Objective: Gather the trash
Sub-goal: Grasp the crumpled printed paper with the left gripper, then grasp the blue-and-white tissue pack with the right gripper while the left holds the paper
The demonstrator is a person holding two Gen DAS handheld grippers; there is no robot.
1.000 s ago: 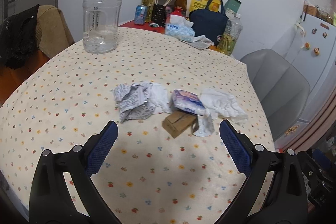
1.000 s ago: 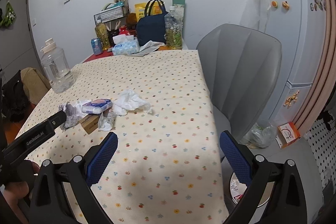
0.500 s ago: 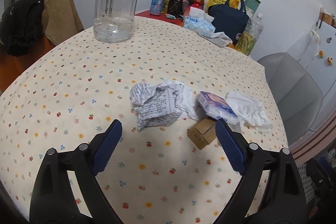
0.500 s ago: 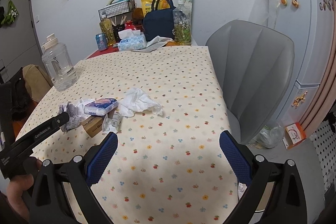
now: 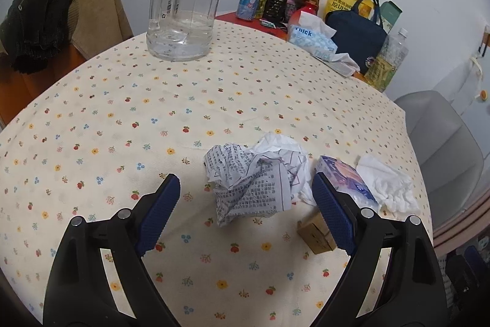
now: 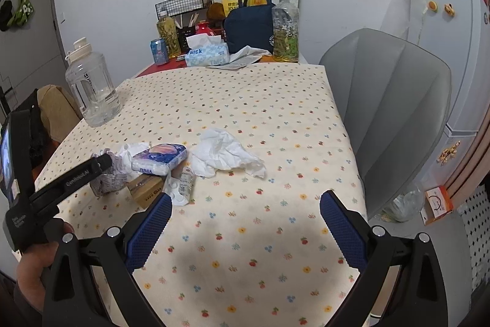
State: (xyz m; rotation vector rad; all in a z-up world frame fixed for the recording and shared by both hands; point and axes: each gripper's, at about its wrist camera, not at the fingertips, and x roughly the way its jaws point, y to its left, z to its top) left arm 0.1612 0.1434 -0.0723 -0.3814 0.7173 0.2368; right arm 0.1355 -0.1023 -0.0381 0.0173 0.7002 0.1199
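Several pieces of trash lie on the flowered tablecloth [image 5: 122,127]. A crumpled printed paper [image 5: 242,161] sits between the fingers of my left gripper [image 5: 245,180], which is open; the pads stand clear of it on both sides. Right of it are a blue tissue pack [image 5: 343,176], a small cardboard box [image 5: 315,238] and a crumpled white tissue [image 5: 386,186]. In the right wrist view my right gripper [image 6: 246,198] hangs open over bare cloth, short of the white tissue [image 6: 226,152], the tissue pack [image 6: 159,158] and a small white wrapper [image 6: 182,186].
A big clear water jug [image 5: 183,5] stands at the far left of the table. A tissue box [image 5: 309,42], navy bag [image 5: 358,42], bottles and a can crowd the far end. A grey chair [image 6: 392,100] and a fridge [image 6: 444,20] stand to the right.
My left gripper has come forward and lower, its jaws a little narrower, so the crumpled paper now lies between its fingers. The right gripper has moved forward over the table.
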